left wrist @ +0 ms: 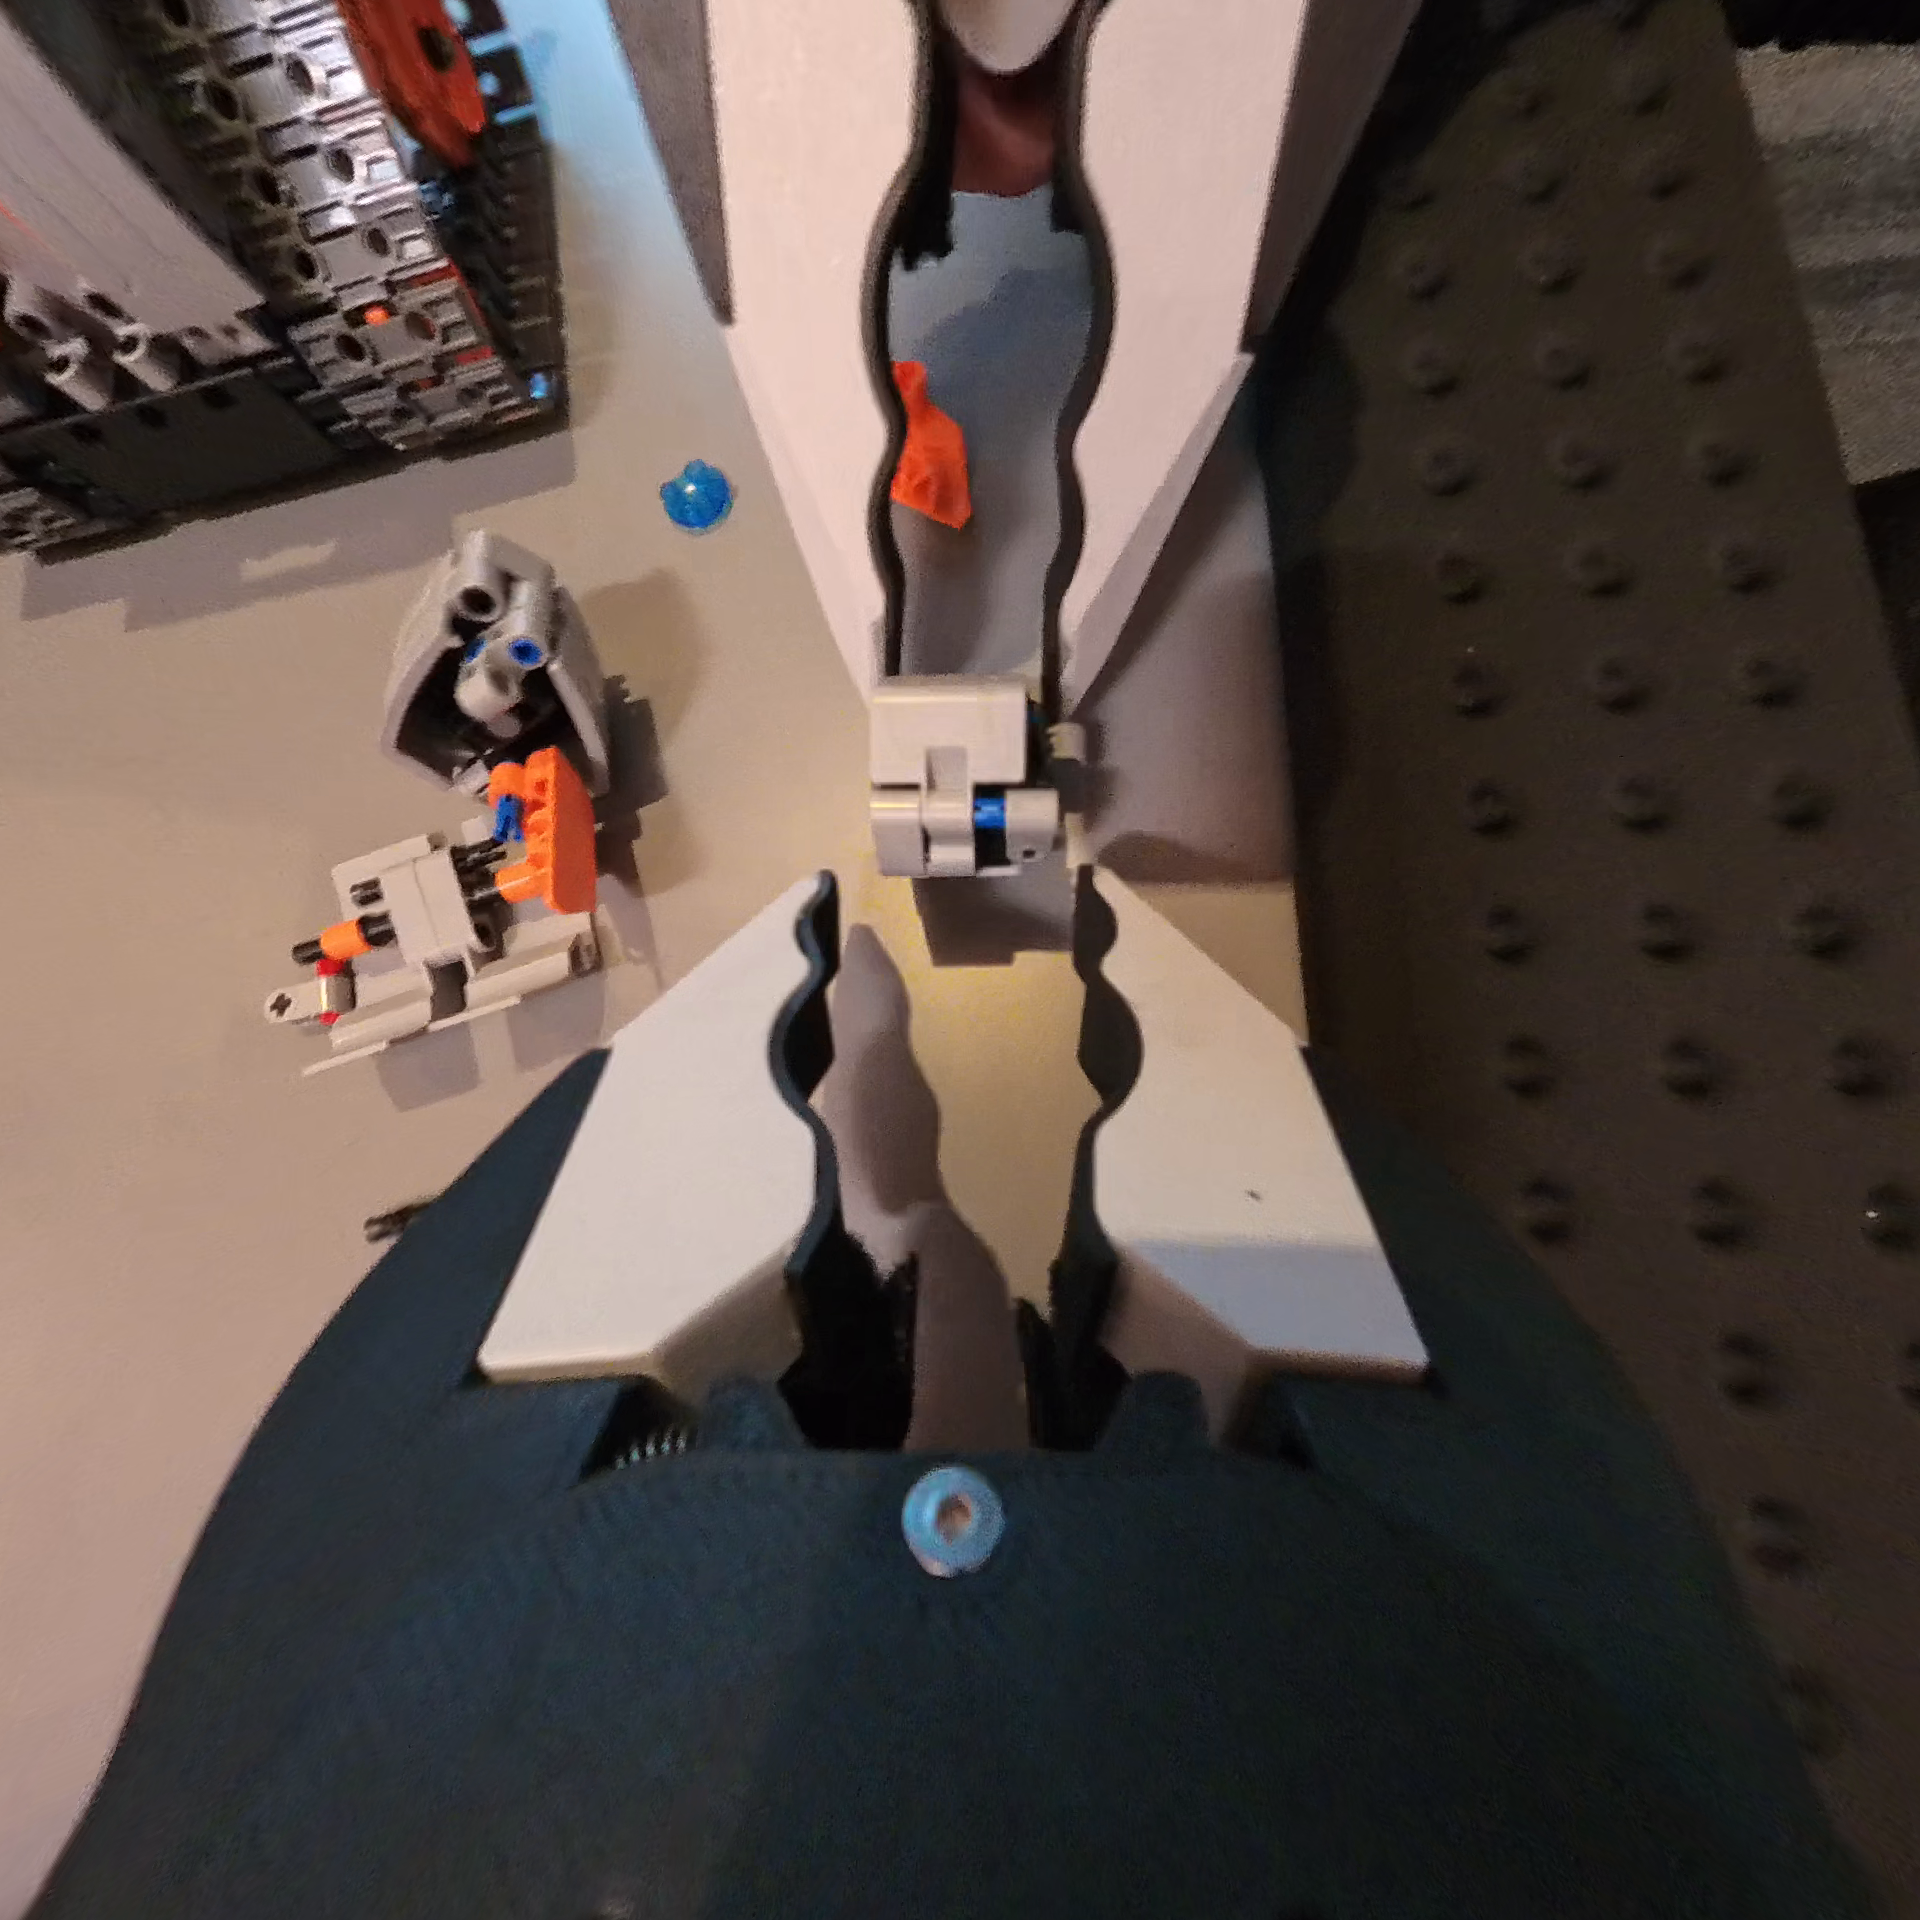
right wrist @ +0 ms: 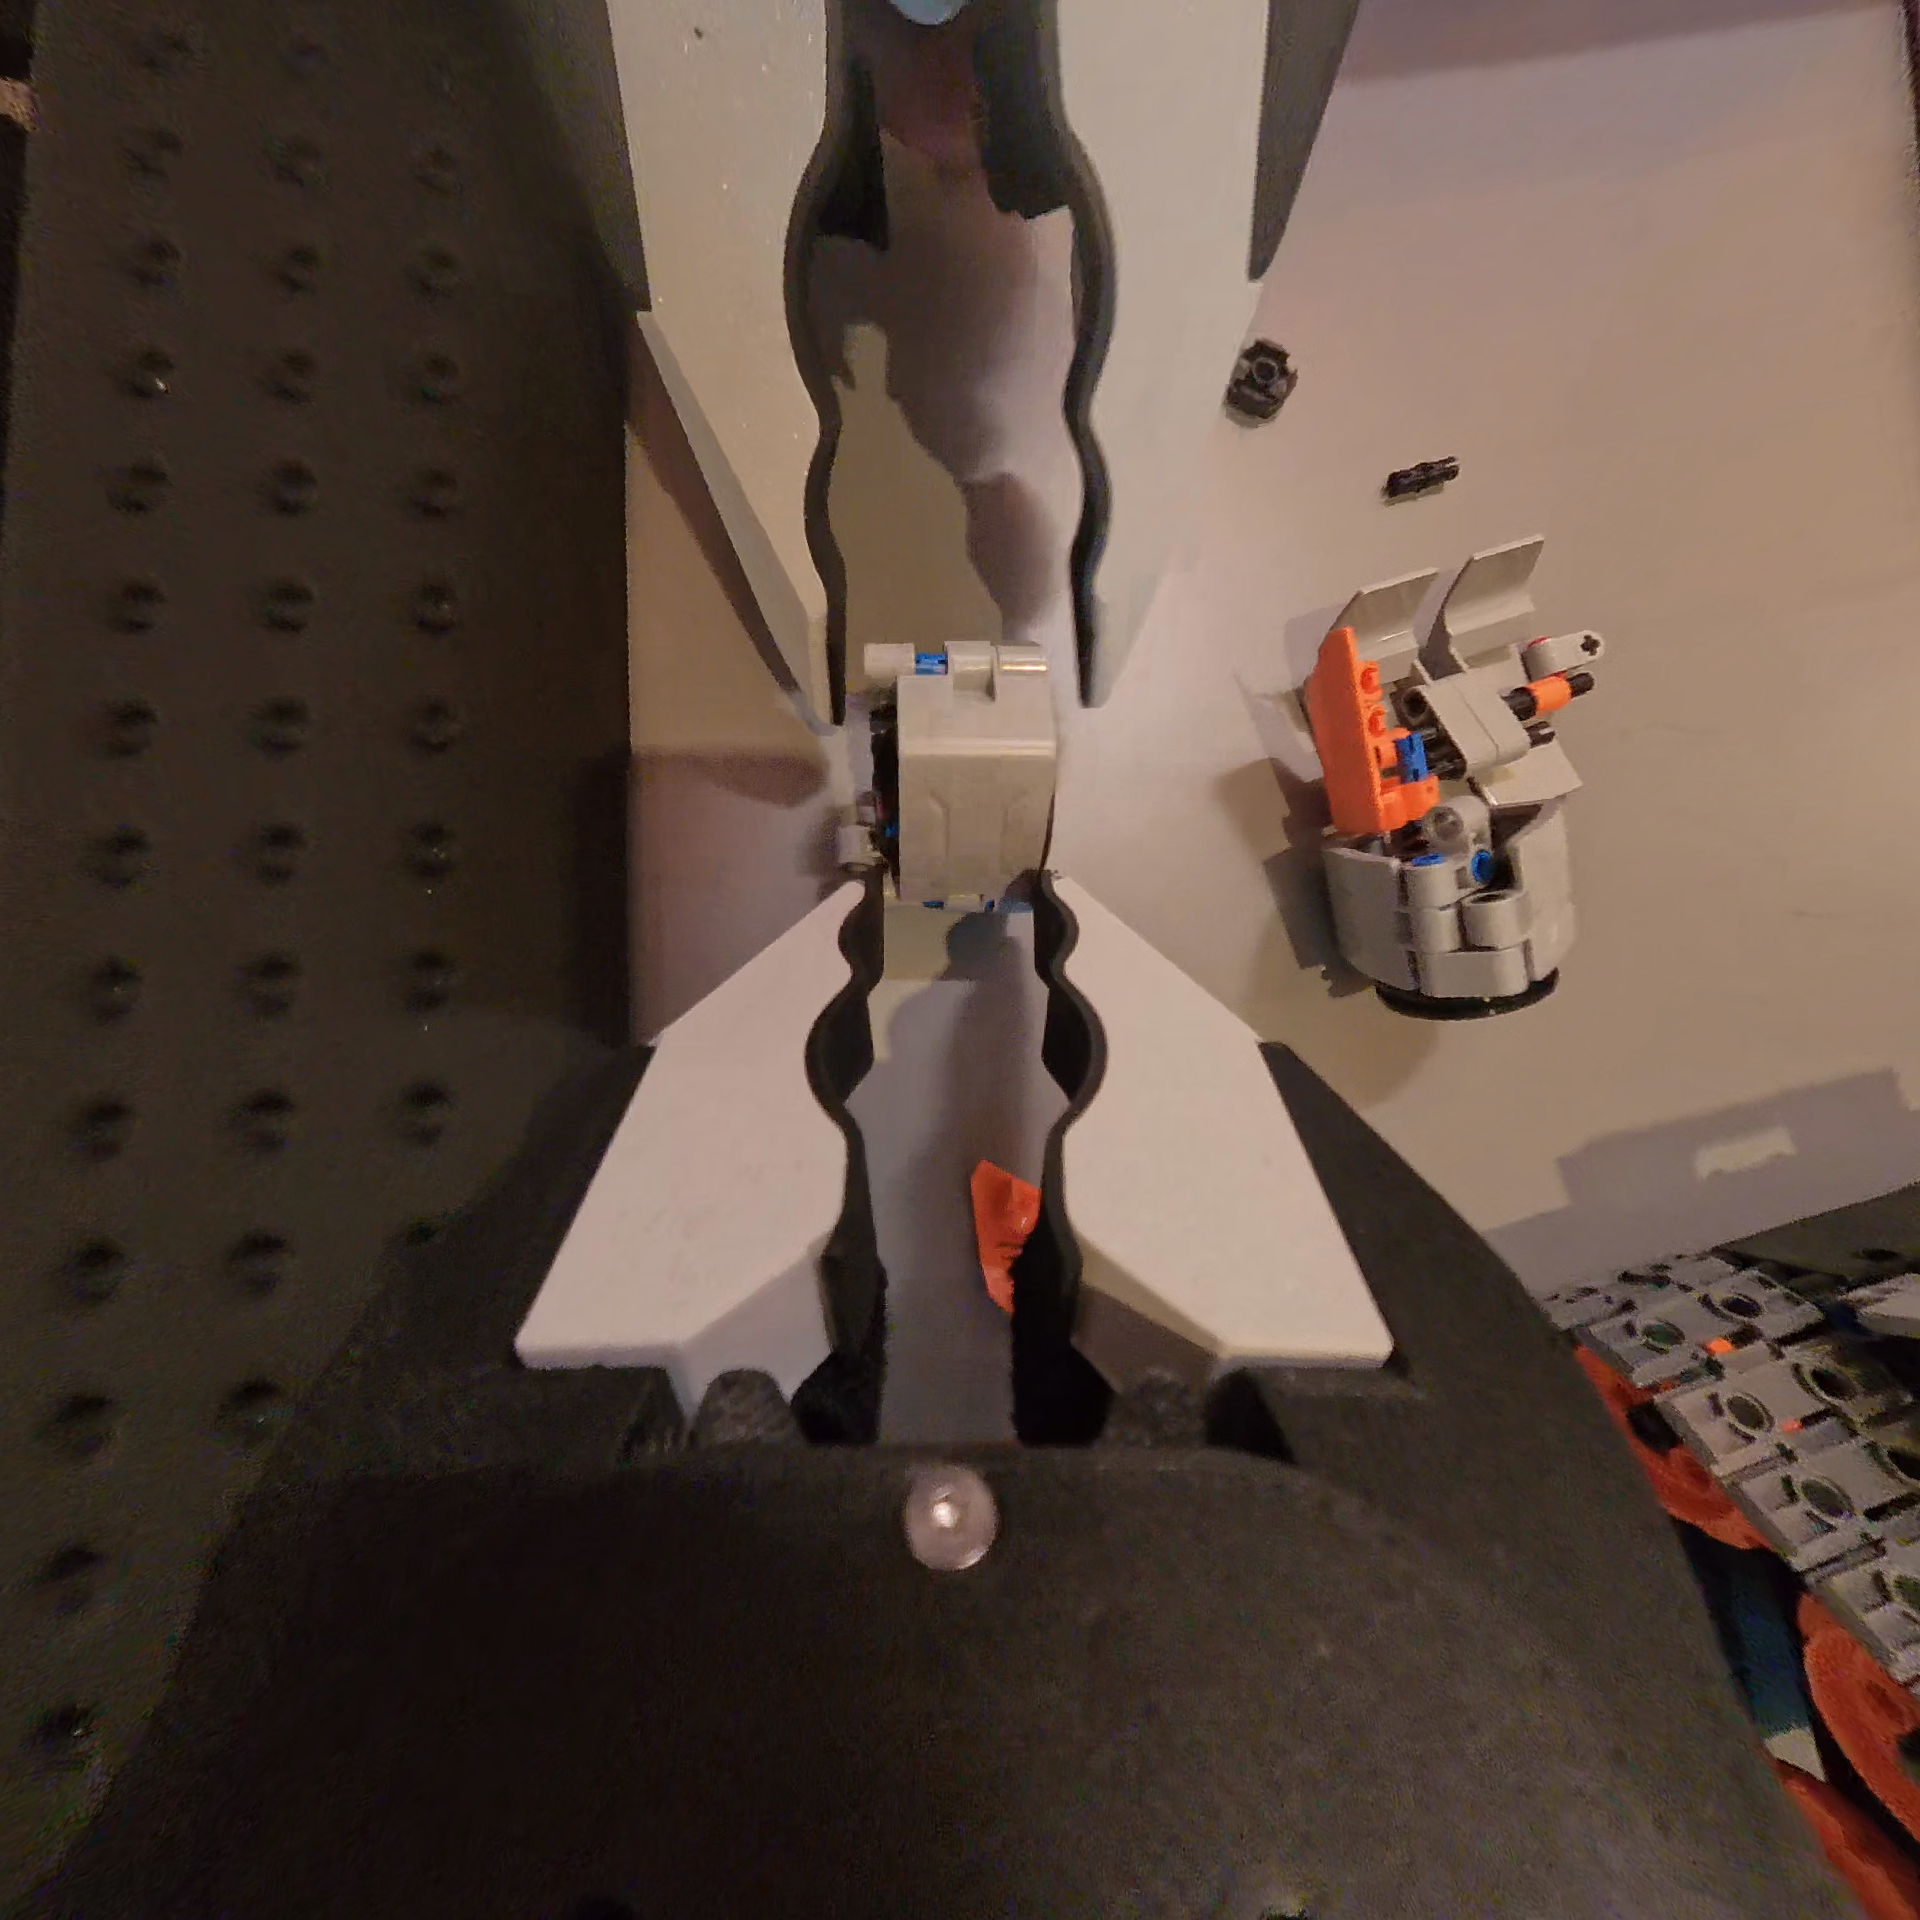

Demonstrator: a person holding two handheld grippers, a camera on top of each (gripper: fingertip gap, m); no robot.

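Left gripper (left wrist: 956,904) parted; right gripper (right wrist: 951,902) clamped on the grey block (left wrist: 951,769).
My left jaws stand apart, the block's near end just at their tips, unpinched. The right grips its far end by the tips only, above the table (left wrist: 260,1195), beside the studded mat (left wrist: 1558,727). I judge the hold shallow, so I keep both grippers square and squeeze evenly.

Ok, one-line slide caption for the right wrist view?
Right gripper shut on grey brick assembly, left gripper open opposite.
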